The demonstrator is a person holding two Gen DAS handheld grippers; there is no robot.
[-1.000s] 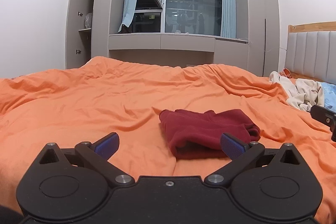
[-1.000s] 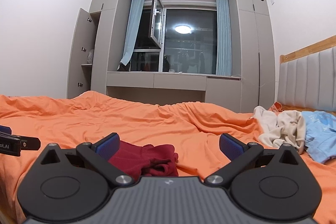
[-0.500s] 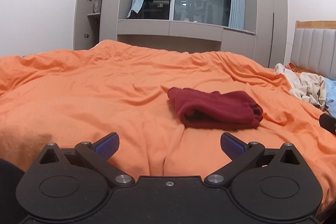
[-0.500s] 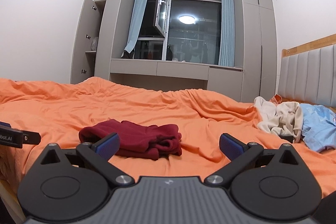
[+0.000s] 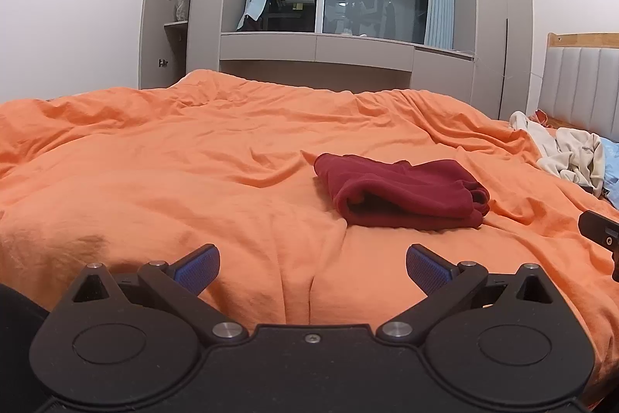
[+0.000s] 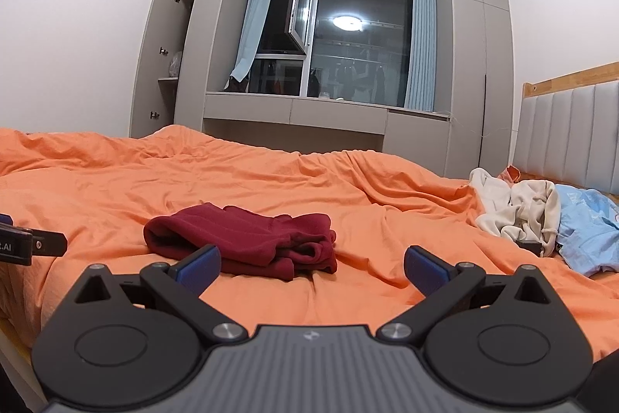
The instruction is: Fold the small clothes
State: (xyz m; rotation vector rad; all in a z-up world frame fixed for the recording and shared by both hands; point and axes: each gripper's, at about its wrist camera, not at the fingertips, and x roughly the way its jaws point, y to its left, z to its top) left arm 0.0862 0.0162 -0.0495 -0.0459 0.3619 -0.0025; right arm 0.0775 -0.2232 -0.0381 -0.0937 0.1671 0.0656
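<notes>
A dark red garment (image 5: pixel 402 194) lies folded in a compact bundle on the orange bed cover (image 5: pixel 193 180); it also shows in the right wrist view (image 6: pixel 247 239). My left gripper (image 5: pixel 312 268) is open and empty, held back from the garment near the bed's front edge. My right gripper (image 6: pixel 312 268) is open and empty, also short of the garment, which lies ahead and left of it. A pile of cream and light blue clothes (image 6: pixel 541 219) lies at the right by the headboard.
The cream clothes show in the left wrist view (image 5: pixel 568 153) too. A padded headboard (image 6: pixel 572 134) stands at the right. Grey cabinets and a window (image 6: pixel 348 64) line the far wall. The other gripper's tip shows at each view's edge (image 5: pixel 599 231) (image 6: pixel 31 244).
Both grippers have drawn back and away from the folded red garment, which now lies farther ahead in both views. Both stay open.
</notes>
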